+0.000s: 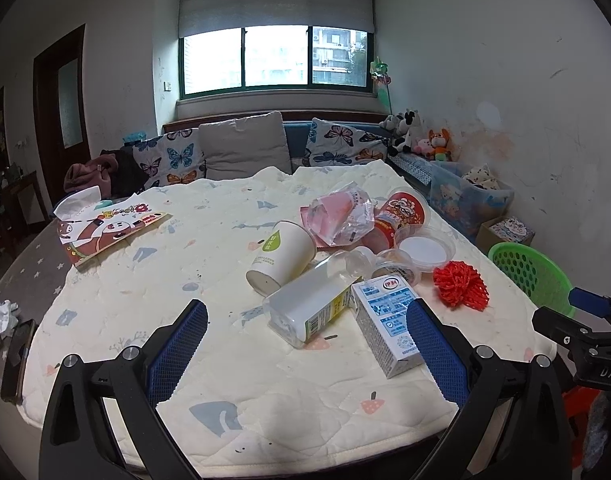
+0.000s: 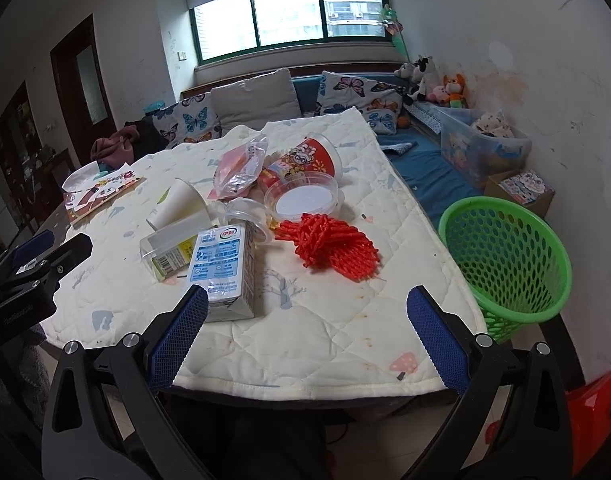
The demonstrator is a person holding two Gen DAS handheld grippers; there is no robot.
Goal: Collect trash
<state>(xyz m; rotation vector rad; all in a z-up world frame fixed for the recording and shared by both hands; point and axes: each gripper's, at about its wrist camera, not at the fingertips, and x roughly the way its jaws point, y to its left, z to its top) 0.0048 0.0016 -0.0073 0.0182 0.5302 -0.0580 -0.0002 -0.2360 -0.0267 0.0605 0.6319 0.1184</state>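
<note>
left wrist view: left gripper (image 1: 307, 322), jaws wide and empty, hangs above the near tabletop (image 1: 265, 400) edge. trash lies clustered mid-tabletop: milk carton (image 1: 387, 326) on its side, touching a clear plastic bottle (image 1: 309, 306); tipped paper cup (image 1: 283, 256); crumpled plastic bag (image 1: 343, 216); red noodle tub (image 1: 403, 214); red foam fruit net (image 1: 461, 284). right wrist view: right gripper (image 2: 307, 320), jaws wide, empty. green mesh basket (image 2: 505, 256) stands just beside the tabletop, likely the drop point.
</note>
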